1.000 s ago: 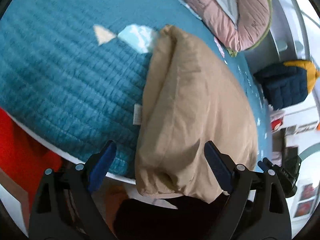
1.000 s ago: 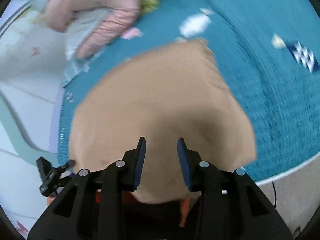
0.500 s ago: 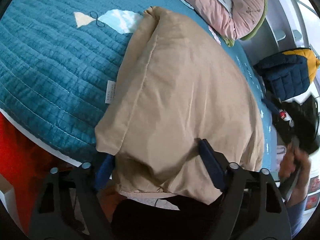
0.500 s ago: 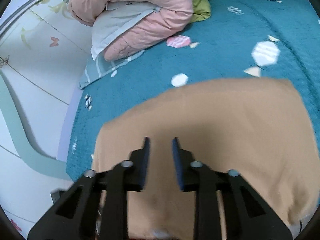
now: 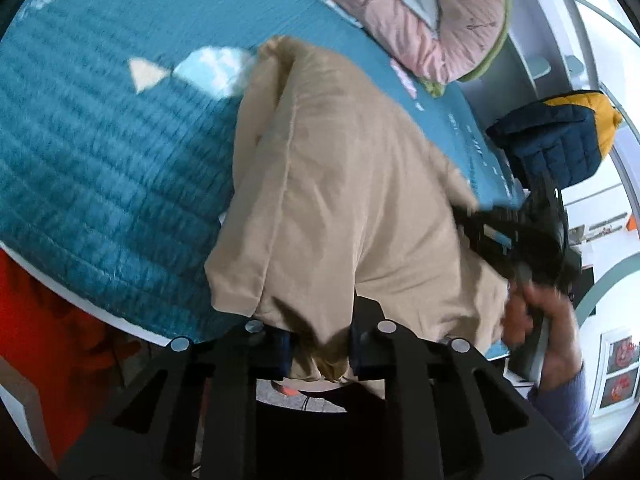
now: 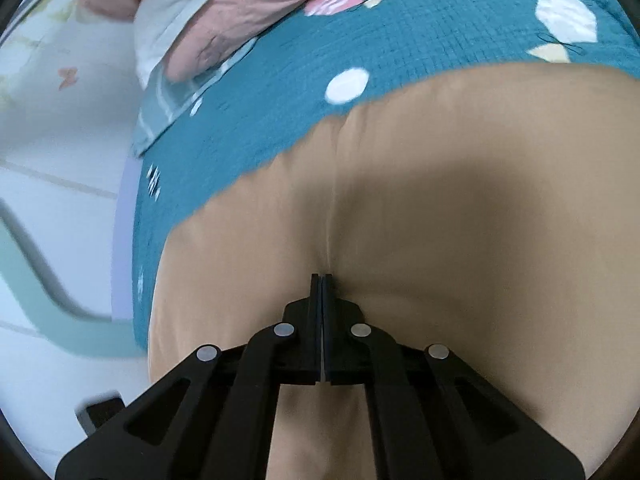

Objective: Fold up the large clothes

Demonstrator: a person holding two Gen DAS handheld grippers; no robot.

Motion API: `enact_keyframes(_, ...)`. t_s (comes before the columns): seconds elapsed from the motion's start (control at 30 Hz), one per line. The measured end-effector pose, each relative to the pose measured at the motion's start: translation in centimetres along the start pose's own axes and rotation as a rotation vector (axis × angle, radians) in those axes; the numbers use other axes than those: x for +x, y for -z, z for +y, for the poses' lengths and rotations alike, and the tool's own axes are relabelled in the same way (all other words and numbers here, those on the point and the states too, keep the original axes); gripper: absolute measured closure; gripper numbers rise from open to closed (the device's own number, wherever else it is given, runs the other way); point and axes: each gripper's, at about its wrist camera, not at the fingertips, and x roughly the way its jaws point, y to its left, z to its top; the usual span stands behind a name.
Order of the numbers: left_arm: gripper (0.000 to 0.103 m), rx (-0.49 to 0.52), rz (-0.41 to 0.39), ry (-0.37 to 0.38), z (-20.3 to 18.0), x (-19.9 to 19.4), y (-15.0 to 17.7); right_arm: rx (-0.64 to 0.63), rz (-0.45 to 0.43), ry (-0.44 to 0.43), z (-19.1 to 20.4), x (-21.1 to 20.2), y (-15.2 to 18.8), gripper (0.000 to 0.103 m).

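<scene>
Both tools have closed since half a second ago: the left tool (image 5: 320,350) now pinches a bunched hem of the tan garment (image 5: 340,200) at the bed's (image 5: 100,160) near edge, and the right tool (image 6: 322,308) clamps its cloth, fingers together. Uneven pulls could skew the fold. Only the left view shows the navy-and-yellow jacket (image 5: 560,136); both show pink bedding (image 6: 240,4).

Garment (image 5: 352,200) lies on bedspread (image 5: 100,168), before bedding (image 5: 420,20).
</scene>
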Motion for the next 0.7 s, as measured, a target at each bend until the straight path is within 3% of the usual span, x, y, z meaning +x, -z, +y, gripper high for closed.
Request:
enact_keyframes(0.17, 0.083, 0.079, -0.018, 0.046, -3.2, -1.6, -1.0, 0.062, 0.054, -0.025, -2.7, 0.9, 5.8, 0.103)
enact_keyframes(0.33, 0.085, 0.184, -0.01, 0.039, -7.8, -2.0, -1.4, 0.038, 0.015, -0.038, -2.8, 0.4, 6.1, 0.103)
enact_keyframes(0.5, 0.085, 0.248, -0.023, 0.073, -12.5, -3.0, -2.3, -0.129, -0.157, -0.057, 1.1, -5.3, 8.4, 0.094)
enact_keyframes(0.57, 0.085, 0.272, -0.013, 0.078, -14.6, -2.8, -2.5, -0.205, -0.218, -0.056, 2.8, -7.7, 9.5, 0.082)
enact_keyframes(0.63, 0.085, 0.305, 0.001, 0.073, -16.8, -2.3, -2.4, -0.278, -0.287, -0.068, 4.3, -10.4, 11.0, 0.056)
enact_keyframes(0.7, 0.085, 0.331, 0.006, 0.065, -18.2, -2.1, -2.2, -0.352, -0.343, -0.049, 5.8, -12.3, 12.5, 0.046)
